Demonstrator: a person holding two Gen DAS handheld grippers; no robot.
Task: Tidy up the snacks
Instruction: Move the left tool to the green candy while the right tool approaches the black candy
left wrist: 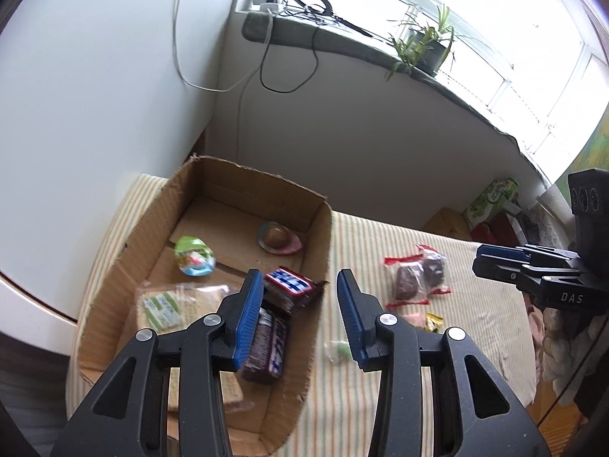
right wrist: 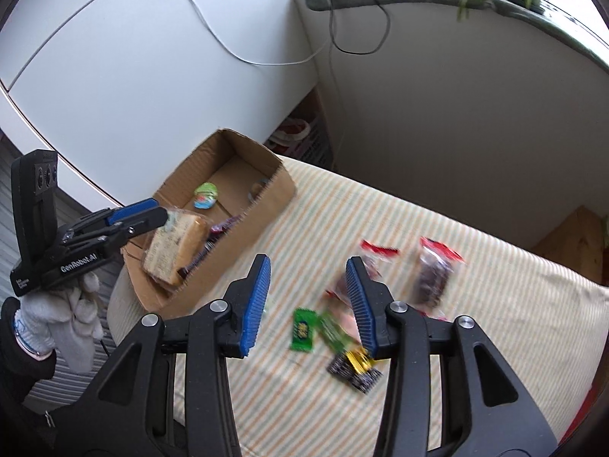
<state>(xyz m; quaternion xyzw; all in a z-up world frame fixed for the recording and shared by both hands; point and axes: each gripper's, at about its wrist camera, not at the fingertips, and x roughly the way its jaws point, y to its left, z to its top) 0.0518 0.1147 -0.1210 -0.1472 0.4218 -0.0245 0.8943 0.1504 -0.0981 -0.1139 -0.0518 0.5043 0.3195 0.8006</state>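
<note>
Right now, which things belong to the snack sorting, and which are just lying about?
Job:
cardboard box
chocolate bars in the box
red-sealed packs on the striped cloth
green candy
left gripper, right gripper, both open

Lying about:
potted plant
cables
green carton

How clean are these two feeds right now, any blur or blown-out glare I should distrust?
Left wrist view: window is blown out white; the cardboard box and its snacks look slightly soft. Right wrist view: motion blur smears the green candy and red-sealed packets on the striped cloth. Fisheye bends edges in both.
</note>
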